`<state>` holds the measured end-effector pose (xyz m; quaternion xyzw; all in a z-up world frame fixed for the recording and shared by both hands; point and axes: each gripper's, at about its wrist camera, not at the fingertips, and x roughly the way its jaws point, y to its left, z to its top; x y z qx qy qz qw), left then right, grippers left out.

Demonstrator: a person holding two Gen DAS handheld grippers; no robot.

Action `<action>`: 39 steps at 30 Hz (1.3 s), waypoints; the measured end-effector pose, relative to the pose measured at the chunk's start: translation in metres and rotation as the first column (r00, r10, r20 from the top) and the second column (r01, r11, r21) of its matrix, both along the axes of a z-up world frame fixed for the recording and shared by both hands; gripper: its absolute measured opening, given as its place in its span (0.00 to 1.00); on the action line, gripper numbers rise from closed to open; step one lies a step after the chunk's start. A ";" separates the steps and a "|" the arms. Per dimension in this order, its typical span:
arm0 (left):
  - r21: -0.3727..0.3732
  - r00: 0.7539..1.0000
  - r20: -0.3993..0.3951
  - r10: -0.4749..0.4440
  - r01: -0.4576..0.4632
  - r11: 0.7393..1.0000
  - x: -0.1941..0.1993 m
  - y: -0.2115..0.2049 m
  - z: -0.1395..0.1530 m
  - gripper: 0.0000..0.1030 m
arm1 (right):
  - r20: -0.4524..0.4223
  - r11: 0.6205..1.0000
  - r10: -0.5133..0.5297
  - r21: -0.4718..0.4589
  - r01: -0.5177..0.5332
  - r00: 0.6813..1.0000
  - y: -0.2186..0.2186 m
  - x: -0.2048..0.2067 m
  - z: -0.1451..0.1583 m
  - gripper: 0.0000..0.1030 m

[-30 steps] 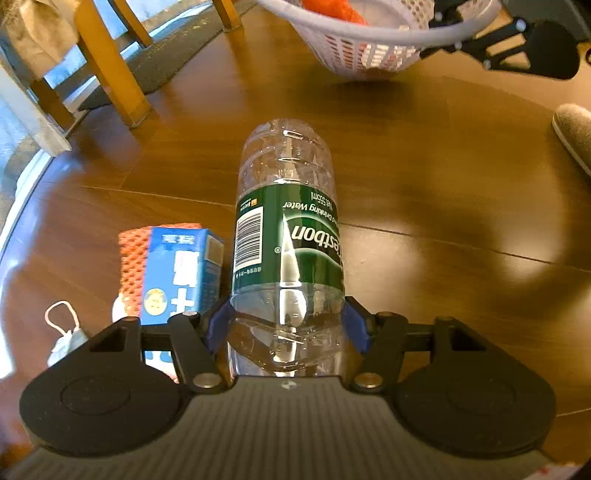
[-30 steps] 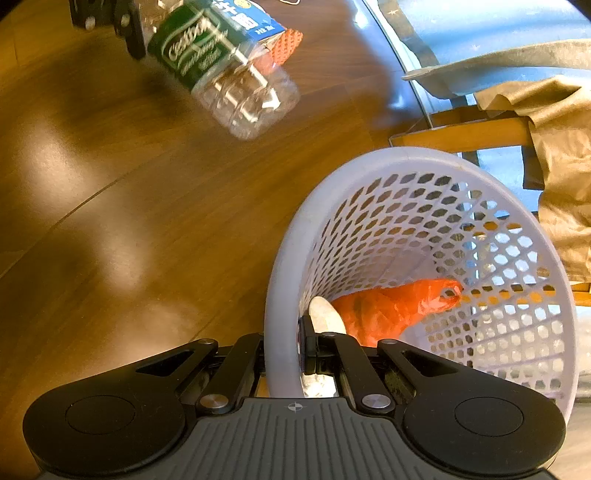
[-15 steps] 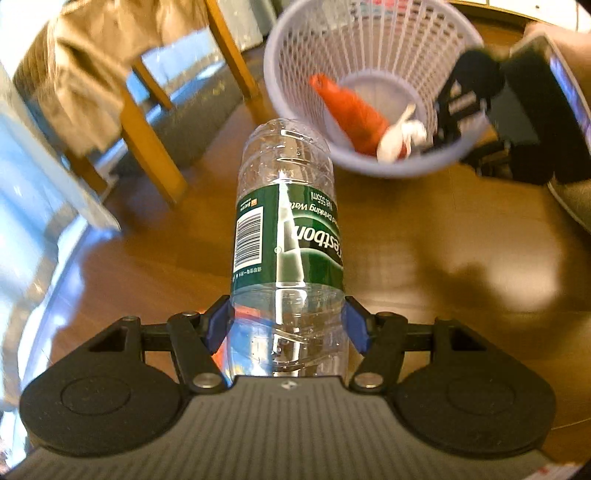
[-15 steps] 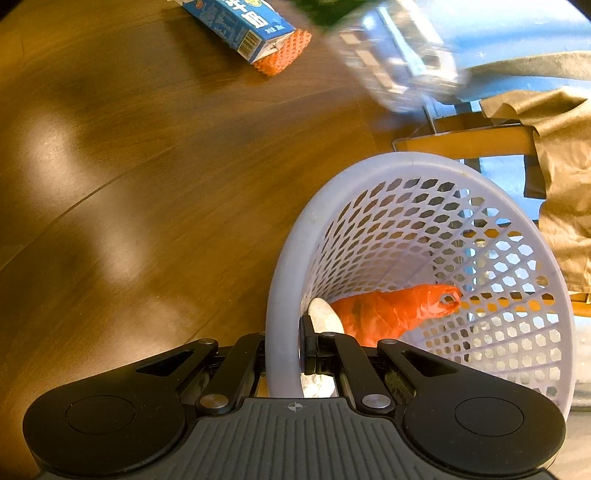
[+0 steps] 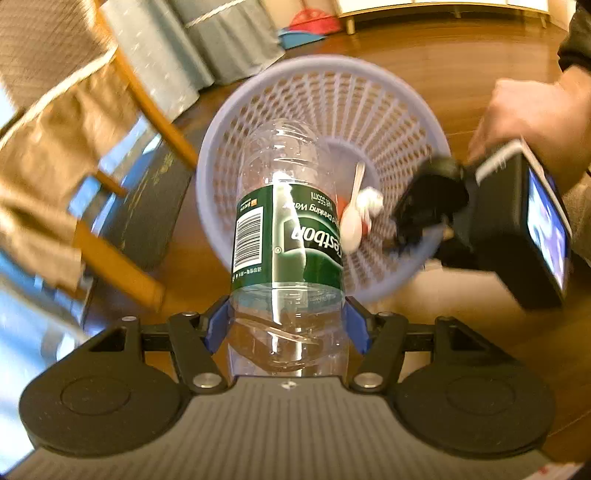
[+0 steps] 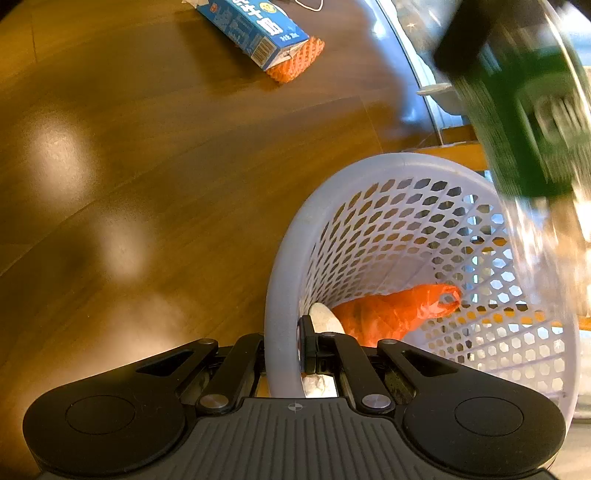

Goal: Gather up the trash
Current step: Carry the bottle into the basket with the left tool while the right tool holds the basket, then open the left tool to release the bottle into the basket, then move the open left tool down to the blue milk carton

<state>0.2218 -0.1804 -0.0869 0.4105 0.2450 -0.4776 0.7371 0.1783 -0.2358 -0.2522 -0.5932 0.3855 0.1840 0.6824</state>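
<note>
Chair legs (image 5: pixel 147 110) of pale wood, draped with tan cloth (image 5: pixel 48 140), filled the left edge of the left wrist view, with a dark mat (image 5: pixel 147 214) on the floor beneath them. Centred in that view, the left gripper (image 5: pixel 286 326) was clamped on the base of a clear plastic bottle (image 5: pixel 284 236) with a green label, its blue pads (image 5: pixel 218 326) pressed against both sides. The bottle pointed neck-first at the open mouth of a pale lavender mesh basket (image 5: pixel 369 103), and its upper half overlapped the basket's opening. Inside the basket lay a white plastic spoon (image 5: pixel 352 218) and a crumpled white scrap (image 5: pixel 371 201). At the right rim, the right gripper (image 5: pixel 417 229) pinched the basket wall, held by a person's hand (image 5: pixel 535 122).

In the right wrist view, a blue carton (image 6: pixel 255 29) rested on an orange foam net (image 6: pixel 295 61) on the brown wooden floor (image 6: pixel 147 184) at upper left, well apart from the basket. The right gripper (image 6: pixel 282 354) was closed narrowly on the basket's rim (image 6: pixel 280 295), one finger outside and one inside. An orange plastic bag (image 6: pixel 391 314) lay in the basket bottom beside the spoon's bowl (image 6: pixel 325 317). At the far right, the bottle (image 6: pixel 524 129) appeared blurred, hanging above the basket's far side.
</note>
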 end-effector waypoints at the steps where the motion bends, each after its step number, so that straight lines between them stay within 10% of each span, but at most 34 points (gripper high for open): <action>1: -0.001 1.000 0.004 -0.014 0.014 1.000 0.001 -0.009 0.001 0.58 | 0.000 1.000 0.002 -0.001 -0.002 1.000 0.001 0.000 -0.001 0.00; 10: -0.137 0.998 0.036 -0.044 0.048 0.989 0.016 -0.060 0.010 0.69 | -0.001 1.000 -0.009 0.016 0.009 1.000 -0.001 -0.002 0.000 0.00; 25: -0.147 0.988 -0.046 0.146 -0.151 0.978 0.049 0.007 0.010 0.69 | 0.004 1.000 -0.017 0.019 0.017 1.000 0.004 0.002 -0.003 0.00; 39: -0.107 0.903 -0.151 0.401 -0.419 0.902 0.076 0.101 -0.007 0.69 | 0.009 0.999 -0.031 0.033 0.031 0.999 0.003 0.002 0.001 0.00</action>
